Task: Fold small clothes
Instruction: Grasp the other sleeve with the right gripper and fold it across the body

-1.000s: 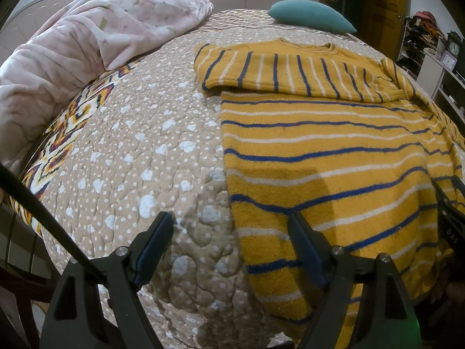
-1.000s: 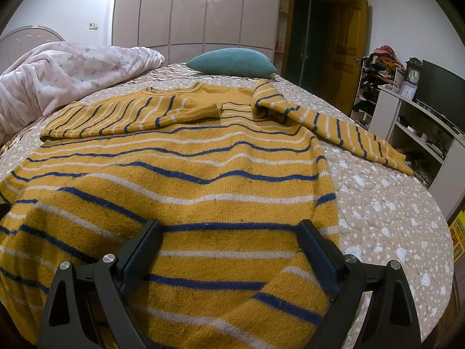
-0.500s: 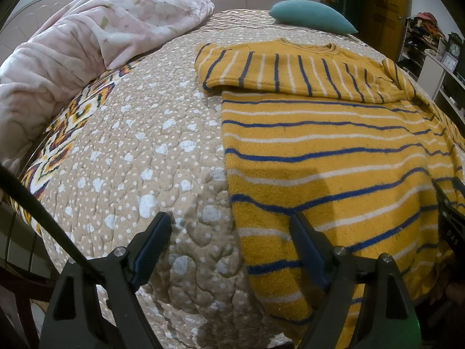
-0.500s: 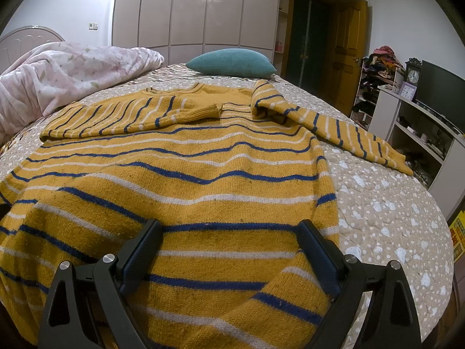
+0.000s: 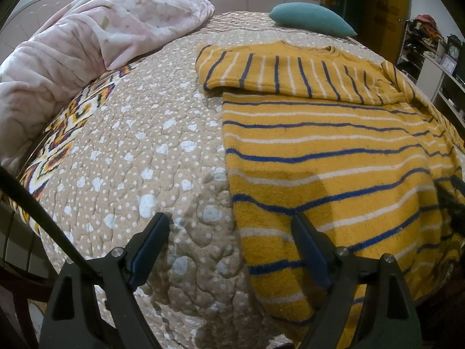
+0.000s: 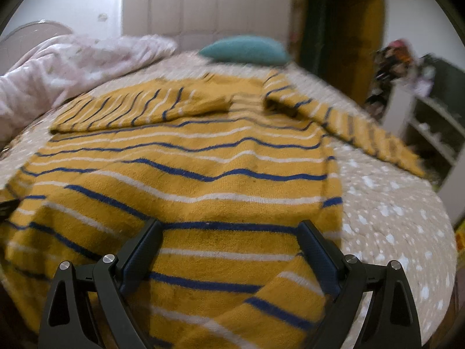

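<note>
Two grippers are seen nearest, each with black, dark-padded fingers spread wide and nothing pinched. The left gripper is held over the sweater's side edge, one finger above the quilted bedspread, the other above the knit. The right gripper is held over the sweater's lower body. The sweater is spread flat on the bed: a fuzzy mustard knit crossed by blue and white stripes, one sleeve folded across the chest, the other sleeve trailing onto the dotted beige quilt. Beyond, a rumpled pink blanket and a teal pillow are seen.
</note>
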